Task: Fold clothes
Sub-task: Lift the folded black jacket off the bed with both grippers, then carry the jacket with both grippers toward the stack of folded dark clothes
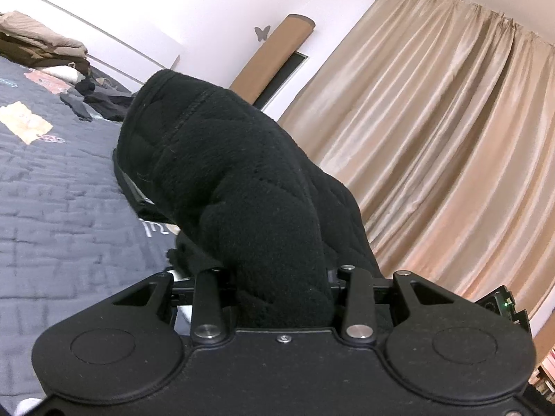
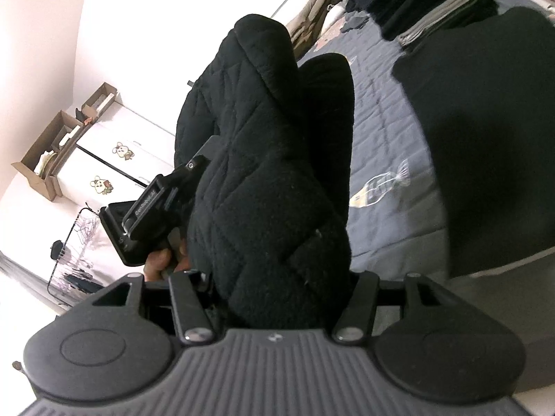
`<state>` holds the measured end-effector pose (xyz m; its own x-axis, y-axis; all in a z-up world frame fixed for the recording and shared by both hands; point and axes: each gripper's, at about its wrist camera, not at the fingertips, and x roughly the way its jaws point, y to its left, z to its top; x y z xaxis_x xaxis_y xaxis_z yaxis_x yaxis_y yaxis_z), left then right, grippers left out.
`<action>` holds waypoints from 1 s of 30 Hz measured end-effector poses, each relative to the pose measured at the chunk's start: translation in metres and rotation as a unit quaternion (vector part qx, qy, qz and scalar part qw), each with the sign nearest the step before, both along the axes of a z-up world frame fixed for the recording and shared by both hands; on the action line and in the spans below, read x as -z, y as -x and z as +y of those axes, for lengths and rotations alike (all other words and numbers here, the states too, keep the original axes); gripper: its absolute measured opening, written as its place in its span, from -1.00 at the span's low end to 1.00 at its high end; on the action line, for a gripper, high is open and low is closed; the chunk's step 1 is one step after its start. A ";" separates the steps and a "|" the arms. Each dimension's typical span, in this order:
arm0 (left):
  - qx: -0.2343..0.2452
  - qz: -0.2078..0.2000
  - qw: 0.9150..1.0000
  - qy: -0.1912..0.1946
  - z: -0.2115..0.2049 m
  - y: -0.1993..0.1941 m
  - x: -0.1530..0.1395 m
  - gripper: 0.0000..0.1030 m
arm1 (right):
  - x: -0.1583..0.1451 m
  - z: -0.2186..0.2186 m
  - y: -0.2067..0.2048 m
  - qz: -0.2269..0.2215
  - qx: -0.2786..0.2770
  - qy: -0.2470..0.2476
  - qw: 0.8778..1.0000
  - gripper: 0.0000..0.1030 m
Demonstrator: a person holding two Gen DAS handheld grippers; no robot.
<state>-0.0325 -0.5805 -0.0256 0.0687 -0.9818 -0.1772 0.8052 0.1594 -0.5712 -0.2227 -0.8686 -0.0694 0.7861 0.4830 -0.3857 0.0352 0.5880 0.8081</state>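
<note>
**Both grippers were buried in the same black fleece**

So the black quilted fleece garment (image 1: 242,180) was bunched up and lifted off the bed, filling the middle of both wrist views. In the left wrist view a thick roll of it ran straight down into the left gripper (image 1: 282,298), packed between the two linkage arms. The fingertips themselves were completely hidden under the fabric, so how wide the jaws stood was hard to judge, but they were clearly clamped on that roll. Same story on the other side: the right gripper (image 2: 277,305) had a fat wad of the fleece (image 2: 270,180) jammed between its arms, jaws closed onto it, fingers out of sight.

From the right wrist view you could also see the left gripper (image 2: 152,208) off to the left, just beside the fleece, with the person's hand (image 2: 163,260) wrapped around its handle.

Below and behind all that was the grey quilted bedspread (image 1: 59,201). At the far end of the bed sat a stack of folded clothes (image 2: 430,3), a pile of tan and brown clothing (image 1: 41,45) and some loose dark pieces (image 1: 97,100). A beige curtain (image 1: 433,131) filled the right of the left wrist view. A white cabinet (image 2: 114,163) with cartoon stickers stood at left in the right wrist view.
</note>
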 end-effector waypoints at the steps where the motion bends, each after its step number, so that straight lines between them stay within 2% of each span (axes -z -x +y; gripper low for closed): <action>1: -0.001 0.000 1.000 -0.002 -0.010 0.002 -0.001 -0.30 | 0.000 -0.008 0.001 0.001 -0.001 0.001 1.000 0.07; 8: -0.007 0.012 1.000 -0.016 -0.075 0.010 -0.001 -0.30 | -0.003 -0.077 0.002 0.013 -0.005 0.004 1.000 0.07; 15: 0.000 0.021 0.999 -0.040 -0.141 0.007 0.012 -0.29 | 0.008 -0.133 -0.002 0.029 -0.003 0.007 1.000 0.08; 26: 0.011 0.045 0.996 -0.083 -0.219 -0.014 0.051 -0.29 | 0.048 -0.193 -0.014 0.056 0.024 -0.012 0.998 0.08; 30: 0.015 0.048 0.993 -0.108 -0.237 -0.022 0.067 -0.29 | 0.061 -0.197 -0.016 0.059 0.031 -0.005 0.998 0.10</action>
<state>-0.0108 -0.8179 -0.0927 0.0128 -0.9214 -0.3885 0.7552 0.2635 -0.6002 -0.2063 -1.0654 -0.1305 0.7636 0.4393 -0.4731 0.1666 0.5739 0.8018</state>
